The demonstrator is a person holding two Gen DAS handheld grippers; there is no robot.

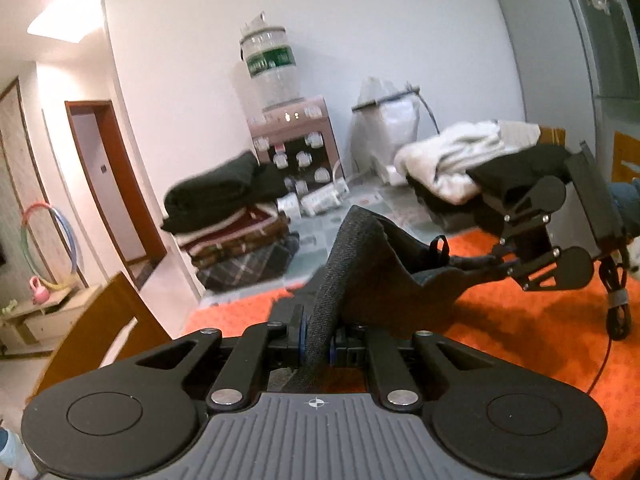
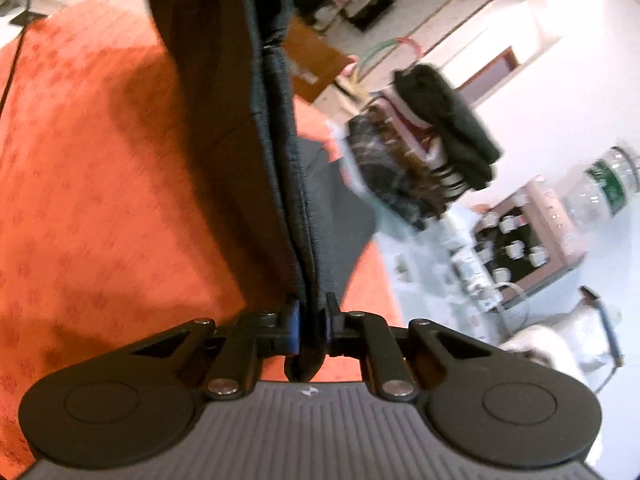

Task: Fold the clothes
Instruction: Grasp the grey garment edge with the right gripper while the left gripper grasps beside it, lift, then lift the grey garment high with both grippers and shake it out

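A dark garment [image 1: 384, 276] with a ribbed band hangs stretched between both grippers above the orange tablecloth [image 1: 520, 320]. In the left wrist view my left gripper [image 1: 318, 342] is shut on the ribbed band at the bottom centre. My right gripper [image 1: 496, 260] comes in from the right and pinches the garment's far edge. In the right wrist view the right gripper [image 2: 312, 318] is shut on a seamed edge of the dark garment [image 2: 276, 120], which runs straight up out of the frame. The left gripper does not show there.
A stack of folded clothes [image 1: 228, 220] sits at the table's far left edge, also in the right wrist view [image 2: 424, 140]. A loose pile of white and black clothes [image 1: 452, 164] lies at the back right. Behind stand a water dispenser [image 1: 288, 128] and a wooden chair [image 1: 104, 320].
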